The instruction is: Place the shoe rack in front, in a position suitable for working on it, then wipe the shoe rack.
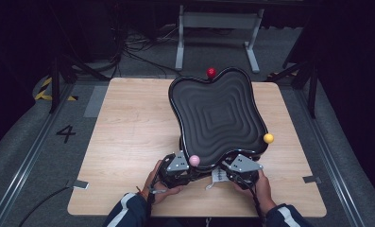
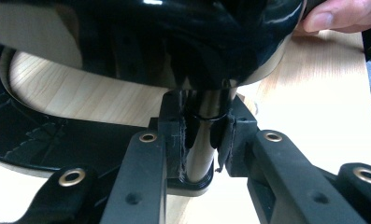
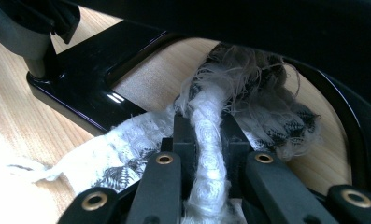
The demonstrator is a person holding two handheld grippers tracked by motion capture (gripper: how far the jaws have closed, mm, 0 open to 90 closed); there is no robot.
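At the near edge of the table (image 1: 128, 142), I hold both tongs under a black wavy tray (image 1: 218, 118) that stands tilted on its stand. My left tongs (image 2: 203, 154) are clamped on the stand's glossy black post (image 2: 203, 140), one pad on each side of it, with the tray's dark underside just above them and the stand's base (image 2: 57, 140) spreading off to their left. A fingertip (image 2: 332, 18) shows up and to the right of them, against the tray's rim. My right tongs (image 3: 206, 135) pinch a fold of white frayed cloth (image 3: 206, 154); the cloth runs out ahead of the jaws under the tray, where its grey fringe (image 3: 267, 93) lies inside the base's curved frame (image 3: 89, 79). In the high view the left tongs (image 1: 178, 165) and right tongs (image 1: 242, 168) sit side by side below the tray, a pink ball (image 1: 194, 160) between them at the rim, a yellow ball (image 1: 268, 138) beyond the right tongs, and a red ball (image 1: 211, 72) at the far rim.
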